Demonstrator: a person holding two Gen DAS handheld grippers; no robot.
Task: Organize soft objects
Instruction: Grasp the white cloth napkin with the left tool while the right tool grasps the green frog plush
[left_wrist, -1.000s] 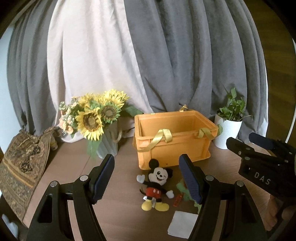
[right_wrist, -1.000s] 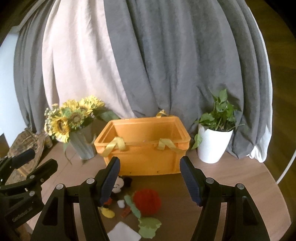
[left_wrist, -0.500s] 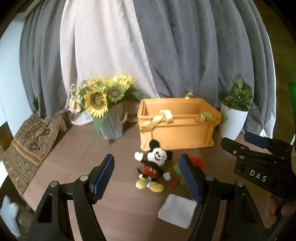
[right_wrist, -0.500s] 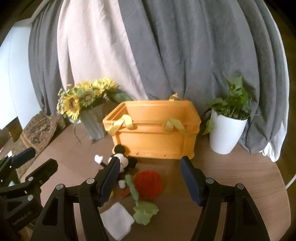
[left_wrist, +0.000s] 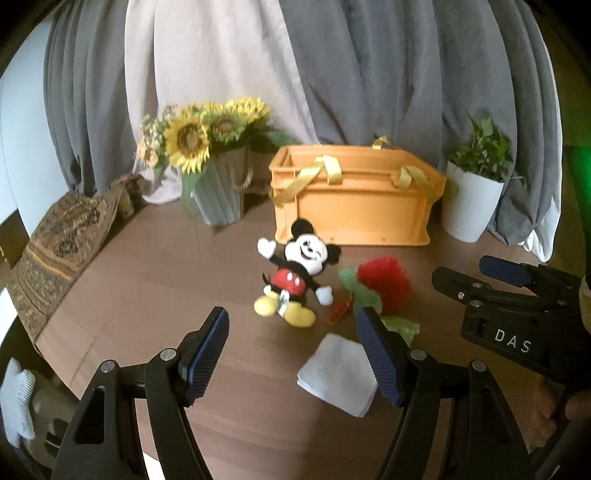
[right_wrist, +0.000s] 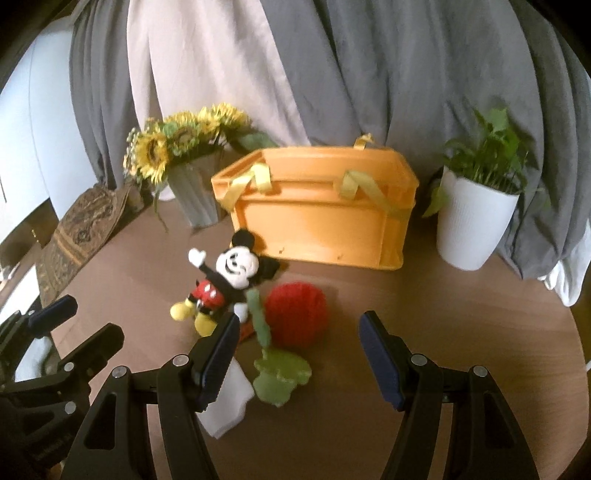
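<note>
Nearest the cameras, the left gripper and the right gripper are both hovering above the table with jaws spread wide and nothing between them, each tilting down toward the toys.

Just beyond the left gripper, a folded white cloth is lying flat; it is looking light and limp, so pinching one raised edge is probably working better than pressing on the middle. Beside it, a red woolly flower with green felt leaves is resting on the wood, likely squashy and weightless, best taken across the red ball rather than the floppy leaves. A small orange item near it is too small to identify.

Touching the flower's left side, the mouse doll is lying on its back, soft and light; the torso is offering the firmest hold.

Farther back, the orange crate is standing open, between the sunflowers and a potted plant.
</note>
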